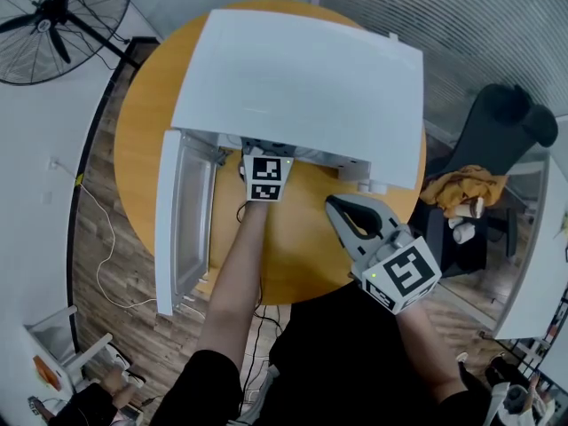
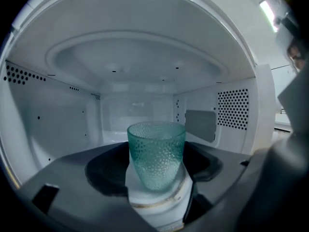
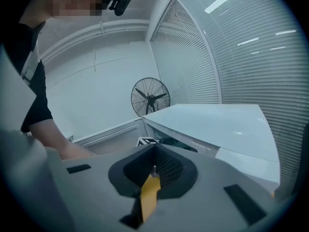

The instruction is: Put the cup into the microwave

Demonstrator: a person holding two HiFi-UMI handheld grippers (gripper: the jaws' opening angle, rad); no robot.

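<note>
A teal, dimpled glass cup [image 2: 156, 153] stands upright between the white pads of my left gripper [image 2: 157, 190], which is shut on it inside the white microwave's cavity [image 2: 140, 108]. From the head view, the left gripper [image 1: 257, 152] reaches into the microwave [image 1: 293, 87], whose door [image 1: 182, 220] hangs open to the left; the cup is hidden there. My right gripper [image 1: 335, 206] hovers over the round wooden table [image 1: 293, 256], in front of the microwave's right side, shut with nothing in it. Its closed jaws [image 3: 153, 170] point towards the microwave's front.
A standing fan [image 1: 53, 16] is at the far left on the floor. A dark chair with an orange cloth [image 1: 461, 189] stands right of the table. A white cable [image 1: 102, 238] trails over the wooden floor to the left.
</note>
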